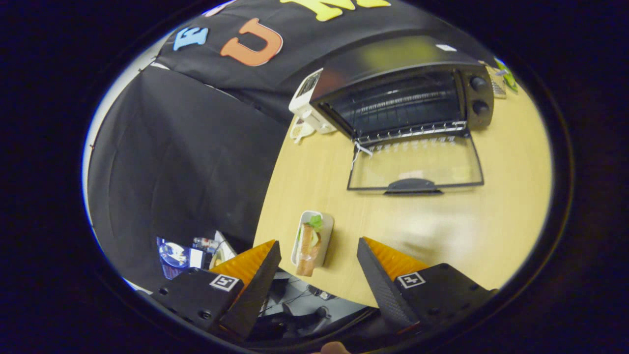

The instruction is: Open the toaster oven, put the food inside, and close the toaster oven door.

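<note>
Wooden table [442, 231] against black cloth wall — toaster oven [403, 93] door down; claw [318, 263] wide, empty, sandwich tray [312, 238] between fingers.

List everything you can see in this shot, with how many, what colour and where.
toaster oven: one, black, far side of the table, glass door folded down open
white appliance: one, white, touching the oven's side
sandwich tray: one, white, holding a sandwich with green lettuce, near table edge, just ahead of the fingers
table: one, light wood
clutter: several items, blue and white, below the table edge
gripper: one, fingers open, empty, the tray between them
</note>
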`<state>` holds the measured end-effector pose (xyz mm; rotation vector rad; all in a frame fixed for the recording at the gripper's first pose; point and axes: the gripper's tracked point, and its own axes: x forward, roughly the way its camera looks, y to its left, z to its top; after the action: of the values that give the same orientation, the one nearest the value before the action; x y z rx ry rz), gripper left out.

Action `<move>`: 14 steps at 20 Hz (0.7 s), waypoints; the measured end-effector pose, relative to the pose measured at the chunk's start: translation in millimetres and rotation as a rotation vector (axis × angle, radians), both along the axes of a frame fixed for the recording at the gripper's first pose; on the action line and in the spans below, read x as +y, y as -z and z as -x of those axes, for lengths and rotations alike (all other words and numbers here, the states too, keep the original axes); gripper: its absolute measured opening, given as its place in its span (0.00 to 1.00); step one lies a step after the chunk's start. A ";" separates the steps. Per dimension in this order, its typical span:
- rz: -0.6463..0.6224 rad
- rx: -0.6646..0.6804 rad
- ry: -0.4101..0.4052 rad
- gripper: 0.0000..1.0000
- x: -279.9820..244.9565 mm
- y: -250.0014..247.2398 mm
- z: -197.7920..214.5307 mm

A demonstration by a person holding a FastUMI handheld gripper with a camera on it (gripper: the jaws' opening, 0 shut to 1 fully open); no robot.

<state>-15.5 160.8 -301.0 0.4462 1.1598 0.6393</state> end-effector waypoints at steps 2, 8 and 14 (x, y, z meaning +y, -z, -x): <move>-0.038 0.083 -0.029 1.00 24.8 15.4 6.7; -0.039 0.206 -0.071 0.92 55.3 57.3 14.3; -0.047 0.289 -0.058 0.81 70.2 79.5 12.3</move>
<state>-27.8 231.0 -380.5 0.5590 1.4378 0.6684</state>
